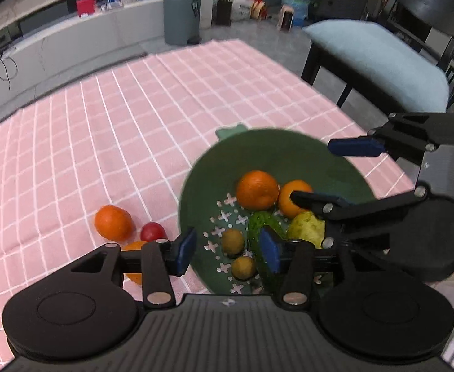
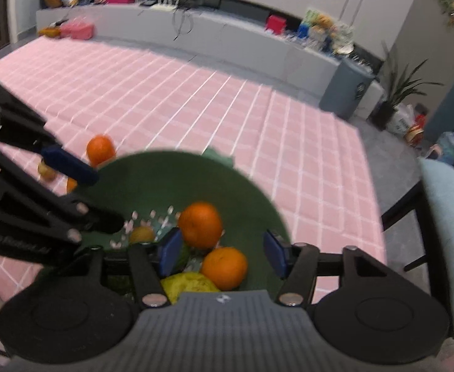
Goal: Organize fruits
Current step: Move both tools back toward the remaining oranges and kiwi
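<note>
A green colander bowl point(image 1: 288, 152) sits on the pink checked cloth and holds two oranges point(image 1: 257, 189), a yellow pear point(image 1: 307, 228), a green cucumber-like fruit point(image 1: 262, 221) and two small brownish fruits point(image 1: 232, 241). My left gripper point(image 1: 228, 249) is open and empty over the bowl's near left rim. My right gripper point(image 2: 222, 252) is open and empty above the bowl point(image 2: 165, 183), with an orange point(image 2: 224, 267) just below its fingers. It also shows in the left wrist view point(image 1: 332, 173). On the cloth left of the bowl lie an orange point(image 1: 113, 222), a red fruit point(image 1: 153, 232) and another orange point(image 1: 134, 260), partly hidden.
A bench with a light blue cushion point(image 1: 378, 62) stands off the table's right edge. A grey bin point(image 1: 182, 15), plants and a low white counter point(image 2: 196, 34) lie beyond the table. The left gripper crosses the right wrist view at left point(image 2: 68, 162).
</note>
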A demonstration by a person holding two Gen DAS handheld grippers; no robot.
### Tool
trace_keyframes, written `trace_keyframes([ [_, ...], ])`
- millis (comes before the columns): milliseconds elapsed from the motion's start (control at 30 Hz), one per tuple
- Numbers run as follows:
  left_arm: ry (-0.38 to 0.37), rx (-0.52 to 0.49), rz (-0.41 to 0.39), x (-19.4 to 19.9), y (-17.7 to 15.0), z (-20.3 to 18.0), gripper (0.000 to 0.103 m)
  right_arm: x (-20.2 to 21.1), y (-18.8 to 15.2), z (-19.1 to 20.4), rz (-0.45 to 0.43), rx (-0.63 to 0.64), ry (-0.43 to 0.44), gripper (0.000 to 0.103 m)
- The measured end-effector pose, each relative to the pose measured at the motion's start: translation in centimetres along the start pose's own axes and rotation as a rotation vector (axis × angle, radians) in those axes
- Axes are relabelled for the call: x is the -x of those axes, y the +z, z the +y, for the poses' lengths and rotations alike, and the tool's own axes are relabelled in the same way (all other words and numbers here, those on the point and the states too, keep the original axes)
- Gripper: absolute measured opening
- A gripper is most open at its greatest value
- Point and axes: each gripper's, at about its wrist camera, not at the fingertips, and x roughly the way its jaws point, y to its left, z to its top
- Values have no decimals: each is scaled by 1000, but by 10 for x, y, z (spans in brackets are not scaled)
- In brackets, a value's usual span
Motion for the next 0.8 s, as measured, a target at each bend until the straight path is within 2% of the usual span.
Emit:
trace_keyframes([
  [267, 31, 17, -136, 57, -13, 19, 56, 51, 18, 22, -175, -46, -53, 62],
  [467, 82, 12, -240, 95, -31, 40, 56, 69, 19, 64, -277, -24, -78, 64],
  [600, 110, -4, -255, 105, -45, 53, 56, 74, 15, 92, -307, -7, -13, 63],
  [800, 111, 11, -231, 103, -69, 77, 56, 71, 12, 133, -306, 113, 47, 59],
])
